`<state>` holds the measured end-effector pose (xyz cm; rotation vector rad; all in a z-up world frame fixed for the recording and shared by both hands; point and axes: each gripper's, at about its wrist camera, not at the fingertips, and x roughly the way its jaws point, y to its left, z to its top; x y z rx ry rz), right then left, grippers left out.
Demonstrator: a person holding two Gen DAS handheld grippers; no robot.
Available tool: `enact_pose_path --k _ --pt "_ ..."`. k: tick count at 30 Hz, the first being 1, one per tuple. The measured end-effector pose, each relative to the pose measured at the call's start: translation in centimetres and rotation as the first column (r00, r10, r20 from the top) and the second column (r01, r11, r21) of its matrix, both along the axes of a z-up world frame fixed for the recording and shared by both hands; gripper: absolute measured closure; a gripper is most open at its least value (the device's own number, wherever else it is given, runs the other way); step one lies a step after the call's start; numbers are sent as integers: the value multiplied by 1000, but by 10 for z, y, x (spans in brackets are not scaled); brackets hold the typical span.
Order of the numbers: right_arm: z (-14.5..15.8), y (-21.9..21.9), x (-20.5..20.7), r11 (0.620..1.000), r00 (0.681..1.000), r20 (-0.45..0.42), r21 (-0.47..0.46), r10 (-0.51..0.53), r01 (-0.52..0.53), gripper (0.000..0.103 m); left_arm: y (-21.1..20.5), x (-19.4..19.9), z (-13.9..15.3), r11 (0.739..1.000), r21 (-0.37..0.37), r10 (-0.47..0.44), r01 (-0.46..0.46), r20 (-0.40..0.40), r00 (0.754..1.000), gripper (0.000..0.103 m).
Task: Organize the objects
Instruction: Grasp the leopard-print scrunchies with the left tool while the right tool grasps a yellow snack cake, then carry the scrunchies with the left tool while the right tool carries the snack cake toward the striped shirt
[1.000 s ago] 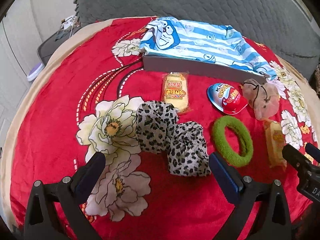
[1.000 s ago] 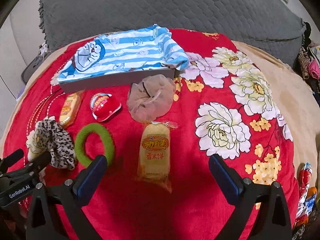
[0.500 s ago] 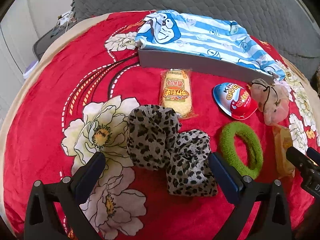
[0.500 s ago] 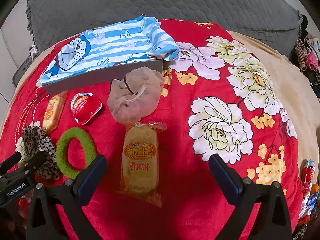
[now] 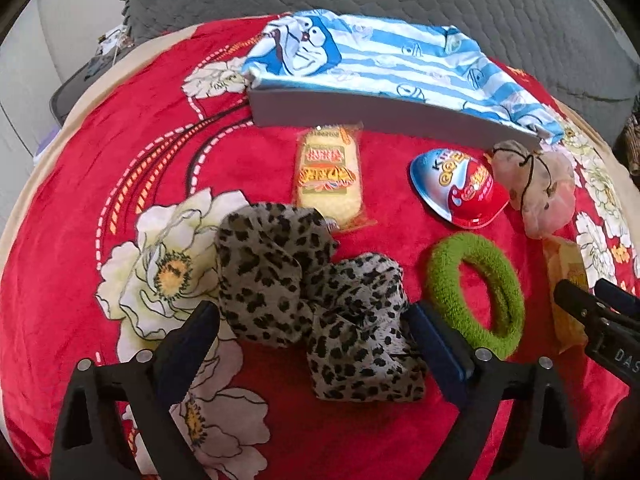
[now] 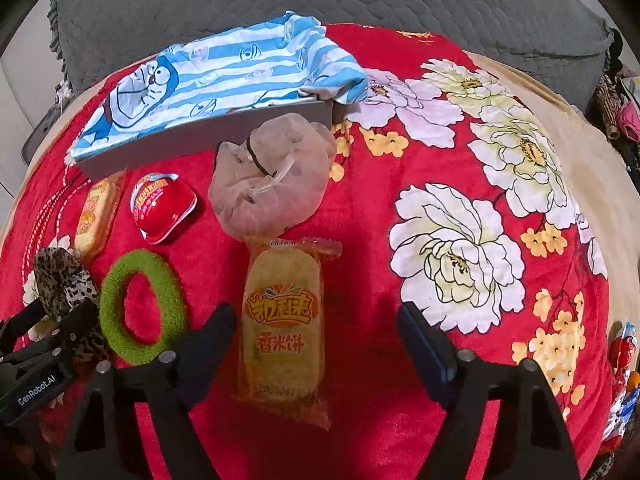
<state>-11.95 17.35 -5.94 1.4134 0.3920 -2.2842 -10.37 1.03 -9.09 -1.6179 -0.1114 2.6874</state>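
left gripper (image 5: 316,344) jaws closing around leopard-print fabric scrunchie (image 5: 320,312), not yet pinching | right gripper (image 6: 316,336) jaws closing astride orange-wrapped rice cracker packet (image 6: 282,328), no grip | green fuzzy ring (image 5: 476,292), red egg-shaped capsule (image 5: 460,188) loose on red floral blanket (image 5: 120,160) | grey flat box (image 5: 380,116) beyond | sorting barely begun

Red floral blanket (image 6: 360,208) bears grey box (image 5: 384,118), snack packs (image 6: 282,320), scrunchies (image 5: 316,304)

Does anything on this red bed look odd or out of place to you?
Mostly the striped cartoon cloth: it lies rumpled over the grey box, one corner spilling off the box's right end. The snacks and hair ties are simply scattered on the red blanket; nothing looks spilled or damaged.
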Motion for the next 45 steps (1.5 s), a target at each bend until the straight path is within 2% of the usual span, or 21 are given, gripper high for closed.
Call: enact_pose_path --k 3,13,17,22,25,31,45 --pt "-2 -3 0 1000 1000 0 8 11 -11 32 2 0 -3 1000 5 -15 15 6 1000 28" --pt "-14 -14 -2 998 997 44 2 57 -57 60 5 -2 -9 998 42 -38 36 36 999 50" --pt "-12 -16 -2 997 996 37 -5 81 -80 62 3 -3 -10 998 53 -42 40 39 998 60" --pt "-6 -18 1 995 995 18 -19 101 -100 62 2 -3 -7 997 70 -47 44 37 998 80" --pt "1 -19 2 994 994 -1 -31 109 -109 62 3 -2 -5 996 72 -53 51 32 998 87" --pt "4 -16 4 992 993 23 -53 112 -111 62 4 3 0 996 74 -60 59 24 998 92" --pt "18 -6 13 988 991 26 -91 128 -125 62 0 11 12 995 99 -25 23 17 1000 92"
